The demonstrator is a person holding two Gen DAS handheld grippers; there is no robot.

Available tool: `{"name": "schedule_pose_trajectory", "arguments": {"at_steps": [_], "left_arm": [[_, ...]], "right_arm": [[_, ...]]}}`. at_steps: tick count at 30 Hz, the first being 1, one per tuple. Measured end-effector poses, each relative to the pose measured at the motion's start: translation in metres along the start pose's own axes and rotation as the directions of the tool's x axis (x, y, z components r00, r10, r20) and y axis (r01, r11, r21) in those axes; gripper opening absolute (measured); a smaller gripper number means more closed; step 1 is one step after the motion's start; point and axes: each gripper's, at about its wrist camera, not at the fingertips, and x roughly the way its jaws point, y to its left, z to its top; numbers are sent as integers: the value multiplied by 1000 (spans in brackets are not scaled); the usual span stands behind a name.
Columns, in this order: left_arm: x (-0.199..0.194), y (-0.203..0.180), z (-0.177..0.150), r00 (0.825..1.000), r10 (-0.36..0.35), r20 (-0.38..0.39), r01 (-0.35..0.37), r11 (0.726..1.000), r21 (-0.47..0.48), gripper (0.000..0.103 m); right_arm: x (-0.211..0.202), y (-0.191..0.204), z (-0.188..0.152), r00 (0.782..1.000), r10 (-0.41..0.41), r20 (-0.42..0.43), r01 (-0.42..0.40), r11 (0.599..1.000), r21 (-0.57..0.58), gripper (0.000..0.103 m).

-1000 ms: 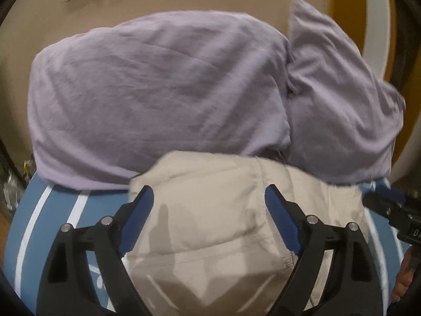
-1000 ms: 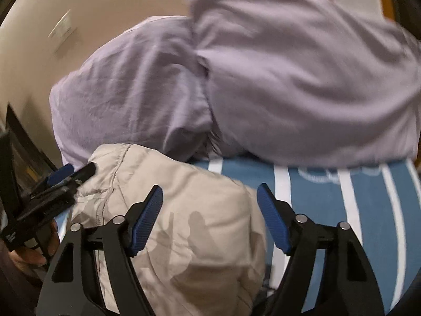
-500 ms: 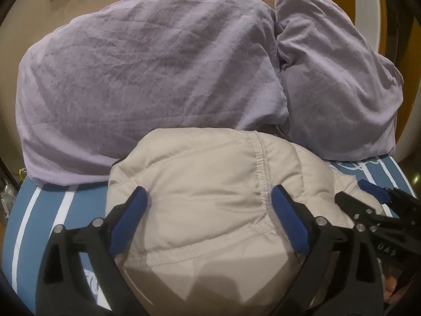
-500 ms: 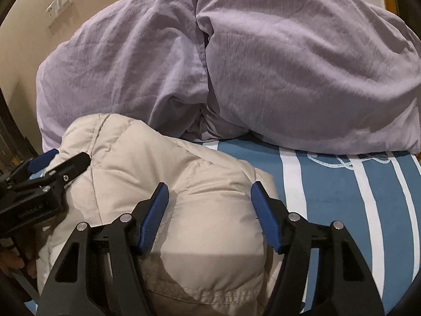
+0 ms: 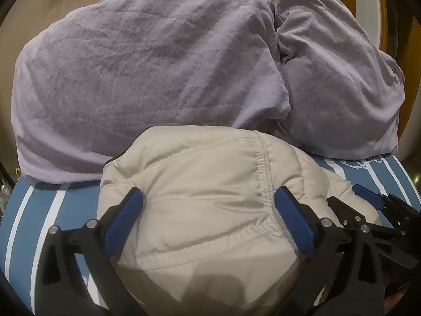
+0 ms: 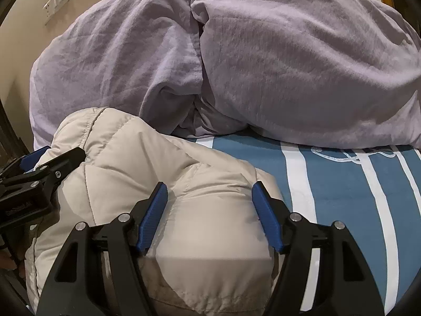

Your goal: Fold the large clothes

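Note:
A beige puffy jacket (image 5: 200, 184) lies bundled on a blue bed sheet with white stripes (image 5: 39, 210). My left gripper (image 5: 208, 202) is open, its blue pads straddling the jacket's left part near an elastic seam. My right gripper (image 6: 210, 197) is open, its pads straddling the jacket's (image 6: 147, 163) right end. Each gripper shows in the other's view: the right one (image 5: 373, 210) at the right edge, the left one (image 6: 39, 168) at the left edge.
Two lilac pillows (image 5: 147, 79) (image 5: 336, 79) lean against the wall right behind the jacket. They also show in the right wrist view (image 6: 118, 60) (image 6: 302, 60). Striped sheet (image 6: 342, 197) lies to the right of the jacket. A wall socket (image 6: 56, 2) is at top left.
Both grippers have moved forward and down onto the jacket, which now fills more of both views. The jaws stay open.

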Motion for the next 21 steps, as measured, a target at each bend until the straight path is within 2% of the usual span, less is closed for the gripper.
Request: {"name": "schedule_pose_trajectory", "arguments": {"at_steps": [6,9,12,14,17,21], "left_arm": [[1,-3,0,1000,15,-4,-15,1000,6,101],[-4,-6,1,999,38,-18,-38,999,15,101],[-24,-9,-3,999,47,-21,-47,999,1,101],[-38,-10,-10,999,40,-28,-40,999,-22,101],[-58,-12,-23,998,35,-45,-38,998,-50,101],[-88,-15,-39,998,32,-55,-36,998,-58,101]], "right_arm": [[1,3,0,1000,-25,-4,25,1000,-18,70],[-1,3,6,997,-60,-49,59,998,-24,82],[-16,-4,11,993,-50,-107,53,998,23,87],[-34,-6,10,992,-57,-113,60,998,27,96],[-56,-6,4,991,-66,-119,68,998,12,102],[-85,-5,-5,990,-64,-126,67,998,19,102]]}}
